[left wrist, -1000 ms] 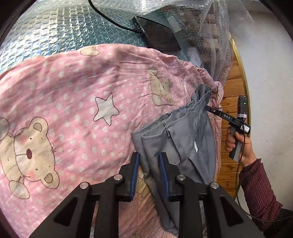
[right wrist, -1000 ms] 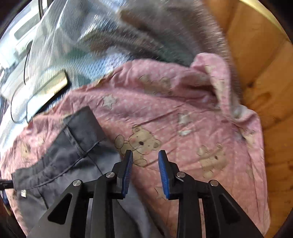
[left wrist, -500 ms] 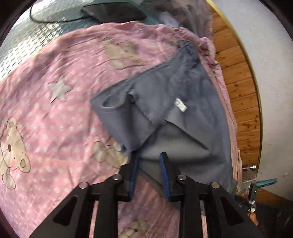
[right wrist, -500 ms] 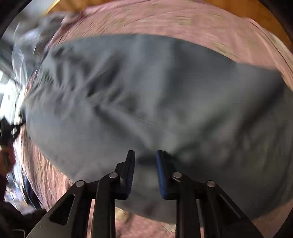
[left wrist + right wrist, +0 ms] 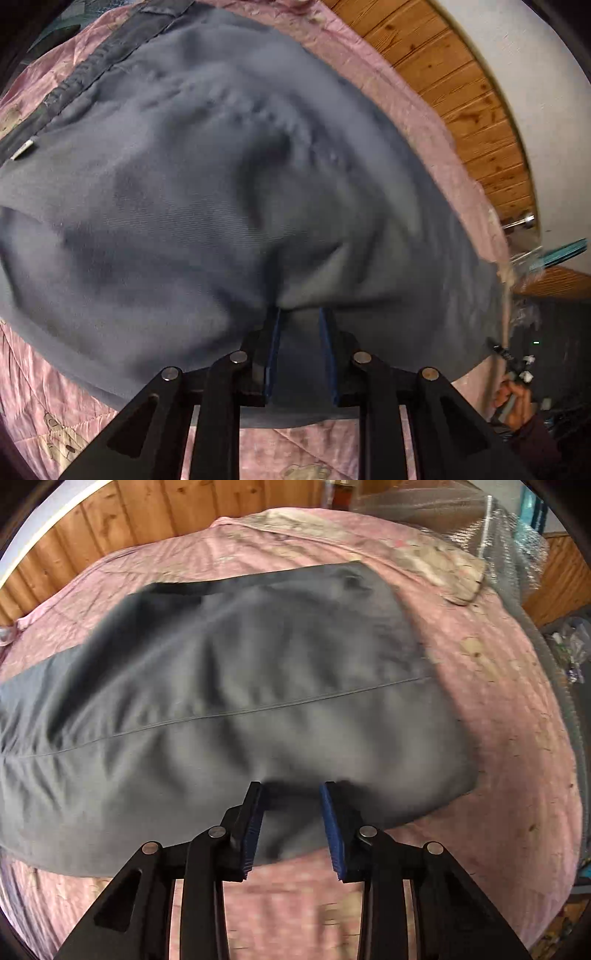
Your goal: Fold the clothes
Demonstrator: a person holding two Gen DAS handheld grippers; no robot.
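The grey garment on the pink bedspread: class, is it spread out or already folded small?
Spread out. The grey garment lies wide across the pink bedspread, one long seam showing, its near edge between both open grippers. Motion blur hides finer creases.

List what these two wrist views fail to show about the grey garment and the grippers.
- Garment type: left view, motion blur; edges cut by the frame.
- Left gripper grip: cloth covers the fingertips.
- Right gripper grip: right view, blur at the hem.
- Blanket under the garment: hidden.

Soft daylight, heavy motion blur across both views, strong fisheye bending.
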